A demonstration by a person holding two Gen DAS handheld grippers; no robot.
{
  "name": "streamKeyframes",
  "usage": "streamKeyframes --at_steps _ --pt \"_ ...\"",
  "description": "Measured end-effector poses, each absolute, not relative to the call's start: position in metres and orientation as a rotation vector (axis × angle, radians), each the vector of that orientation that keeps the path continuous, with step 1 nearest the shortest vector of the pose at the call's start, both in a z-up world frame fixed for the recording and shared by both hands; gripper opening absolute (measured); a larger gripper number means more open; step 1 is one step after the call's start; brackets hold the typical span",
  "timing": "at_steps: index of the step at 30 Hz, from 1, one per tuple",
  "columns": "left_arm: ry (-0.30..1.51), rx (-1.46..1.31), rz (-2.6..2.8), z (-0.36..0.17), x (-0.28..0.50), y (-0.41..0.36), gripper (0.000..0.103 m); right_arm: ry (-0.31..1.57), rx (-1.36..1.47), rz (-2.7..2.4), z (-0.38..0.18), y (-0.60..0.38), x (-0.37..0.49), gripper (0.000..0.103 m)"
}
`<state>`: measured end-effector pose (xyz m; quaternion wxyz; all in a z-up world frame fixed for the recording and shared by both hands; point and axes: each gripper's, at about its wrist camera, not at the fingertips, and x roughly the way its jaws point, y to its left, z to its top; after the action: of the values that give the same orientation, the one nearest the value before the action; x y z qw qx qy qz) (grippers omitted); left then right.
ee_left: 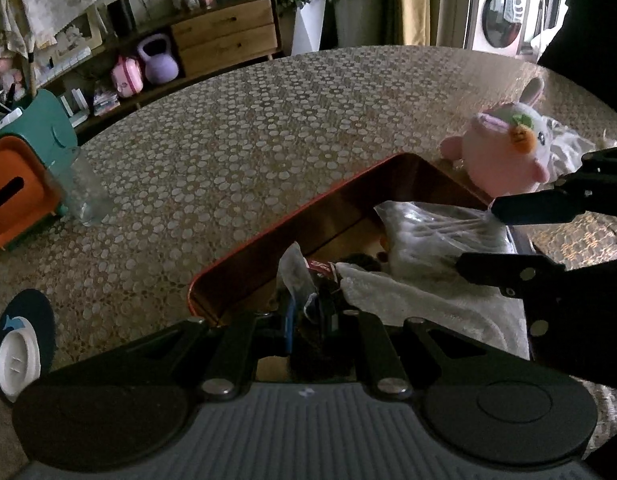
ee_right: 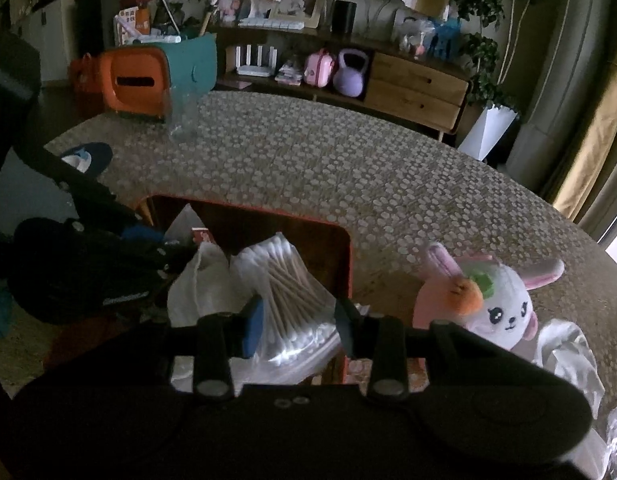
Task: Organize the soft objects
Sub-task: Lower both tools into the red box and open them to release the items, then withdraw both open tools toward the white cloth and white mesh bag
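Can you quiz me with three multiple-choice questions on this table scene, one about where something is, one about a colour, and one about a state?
1. Where is the plush bunny?
A. Inside the box
B. On the table beside the box
C. On the sideboard shelf

2. What colour is the kettlebell on the sideboard shelf?
A. Purple
B. Green
C. Black

3. How do the right gripper's fingers stand around the bag of cotton swabs?
A. Shut tight with nothing near them
B. Apart, one on each side of the bag
C. Out of view

Answers:
1. B, the bunny sits on the patterned table, outside the red-rimmed box.
2. A, it is plainly lilac-purple next to the pink toy case.
3. B, the right wrist view shows one finger on each side of the bag.
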<state>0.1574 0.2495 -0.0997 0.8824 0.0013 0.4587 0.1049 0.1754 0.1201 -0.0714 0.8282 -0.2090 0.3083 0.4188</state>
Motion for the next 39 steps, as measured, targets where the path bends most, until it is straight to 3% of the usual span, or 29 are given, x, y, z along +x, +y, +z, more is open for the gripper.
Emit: streamKeyframes --at_steps 7,13,19,24,39 --pt "0.965 0.013 0.224 -0.104 0.160 0.249 0.011 0.646 -0.447 0.901 -0.074 0.123 0.174 0.042" --pt "0.965 0.016 0.230 -0.101 0.158 0.247 0.012 0.653 -0.402 0.927 -0.069 0.116 0.175 0.052" --pt "0.952 -0.004 0.231 -0.093 0.153 0.247 0.014 0.647 -0.376 0.928 -0.063 0.104 0.172 0.054" --pt "0.928 -0.008 0.239 -0.085 0.147 0.244 0.027 0.655 -0.333 0.940 -0.054 0.090 0.170 0.056" --pt "0.787 -0.007 0.215 -0.031 0.105 0.204 0.028 0.585 -0.238 0.986 -0.016 0.016 0.142 0.064"
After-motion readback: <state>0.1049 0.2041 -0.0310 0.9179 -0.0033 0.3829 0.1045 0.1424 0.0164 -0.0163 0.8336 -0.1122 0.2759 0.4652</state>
